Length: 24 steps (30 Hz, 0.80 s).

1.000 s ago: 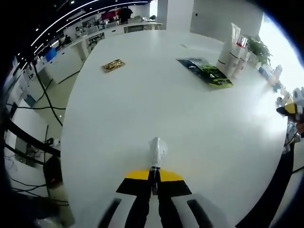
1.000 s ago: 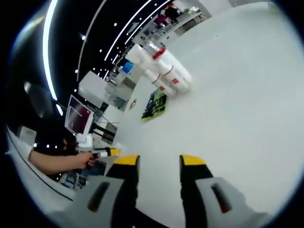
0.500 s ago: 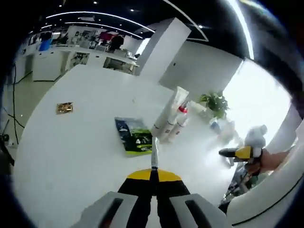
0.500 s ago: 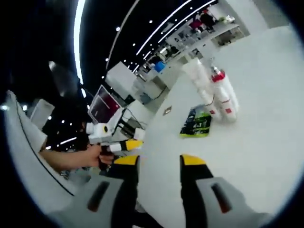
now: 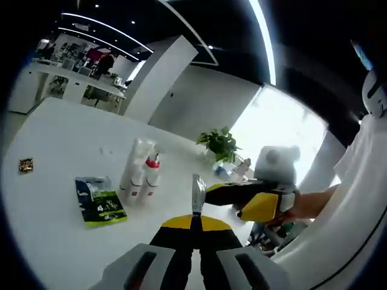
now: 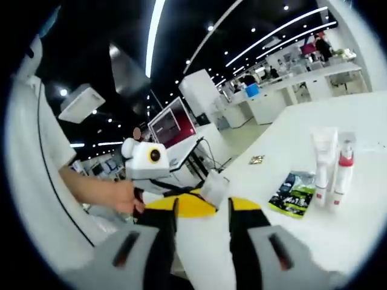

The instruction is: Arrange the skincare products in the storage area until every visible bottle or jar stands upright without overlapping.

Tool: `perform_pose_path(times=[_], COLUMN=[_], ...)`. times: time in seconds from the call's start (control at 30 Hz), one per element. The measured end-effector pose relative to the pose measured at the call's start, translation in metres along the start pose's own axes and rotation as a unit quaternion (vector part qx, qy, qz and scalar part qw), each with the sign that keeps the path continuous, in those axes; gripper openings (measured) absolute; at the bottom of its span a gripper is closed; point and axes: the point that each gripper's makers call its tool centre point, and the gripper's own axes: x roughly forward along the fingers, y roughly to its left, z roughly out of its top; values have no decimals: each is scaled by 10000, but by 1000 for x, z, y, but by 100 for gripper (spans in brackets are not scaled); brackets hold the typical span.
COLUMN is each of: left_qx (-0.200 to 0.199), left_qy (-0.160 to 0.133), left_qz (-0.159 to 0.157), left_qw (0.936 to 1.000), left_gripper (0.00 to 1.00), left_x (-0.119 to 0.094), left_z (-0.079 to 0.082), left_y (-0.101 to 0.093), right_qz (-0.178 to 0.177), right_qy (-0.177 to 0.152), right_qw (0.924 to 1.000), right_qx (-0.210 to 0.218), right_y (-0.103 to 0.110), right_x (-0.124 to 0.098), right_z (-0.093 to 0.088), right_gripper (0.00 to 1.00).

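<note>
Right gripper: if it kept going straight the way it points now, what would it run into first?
Probably the white tube held by the left gripper, which crosses just ahead of the open right gripper. Depth is hard to judge; if it passed them, the white table lies beyond.

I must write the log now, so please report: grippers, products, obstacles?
Left gripper shut on white tube, lifted off table. Right gripper open. Bottles upright beside green packet. Nothing between.

White table (image 5: 48,181) w/ upright bottles (image 5: 140,175), green packet (image 5: 100,201), small brown item (image 5: 25,165).
</note>
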Motion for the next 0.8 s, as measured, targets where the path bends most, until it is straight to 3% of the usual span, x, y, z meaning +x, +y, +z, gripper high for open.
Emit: perform_pose_path(times=[0.23, 0.37, 0.43, 0.57, 0.8], left_qx=[-38, -104, -113, -216, -115], left_qy=[114, 331, 281, 326, 460], left_qz=[-160, -755, -727, -1154, -1471], left_qw=[9998, 9965, 9969, 9925, 9880], left_gripper=[2, 1, 1, 1, 1], left_x=[-5, -5, -5, -6, -14], left_z=[-6, -12, -9, -9, -10], left_y=[-4, -22, -21, -35, -46], right_qz=[99, 230, 327, 570, 1017], right_qy=[10, -77, -82, -70, 168], right_qw=[9999, 9997, 9994, 9983, 9946], right_qx=[-50, -25, -54, -11, -70], right_y=[8, 12, 14, 21, 33], right_x=[-3, -9, -12, -17, -21], right_z=[-2, 3, 5, 9, 8], right_gripper=[29, 22, 22, 19, 16])
